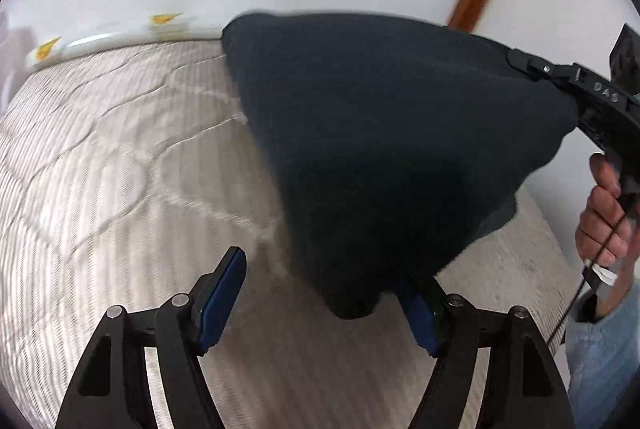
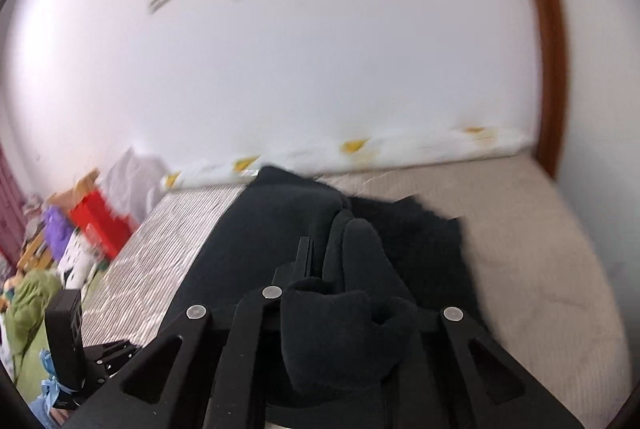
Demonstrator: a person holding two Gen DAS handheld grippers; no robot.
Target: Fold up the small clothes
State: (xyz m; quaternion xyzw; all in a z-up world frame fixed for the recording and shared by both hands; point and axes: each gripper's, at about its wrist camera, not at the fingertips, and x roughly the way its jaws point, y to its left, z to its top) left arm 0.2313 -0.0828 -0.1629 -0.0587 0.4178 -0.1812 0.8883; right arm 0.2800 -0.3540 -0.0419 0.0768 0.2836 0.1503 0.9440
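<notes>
Dark garment (image 1: 384, 149) lifted over mattress (image 1: 120, 157), right tongs (image 2: 320, 265) pinching edge

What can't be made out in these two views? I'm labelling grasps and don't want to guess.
- Right gripper fingertips: right wrist view, buried under the dark garment, so its closure is unclear.
- Left gripper: left wrist view, its right finger is partly covered by the hanging cloth; the jaws stand apart.
- Garment type: folds and motion blur hide its shape.
- Clutter beside the mattress: blurred.
</notes>
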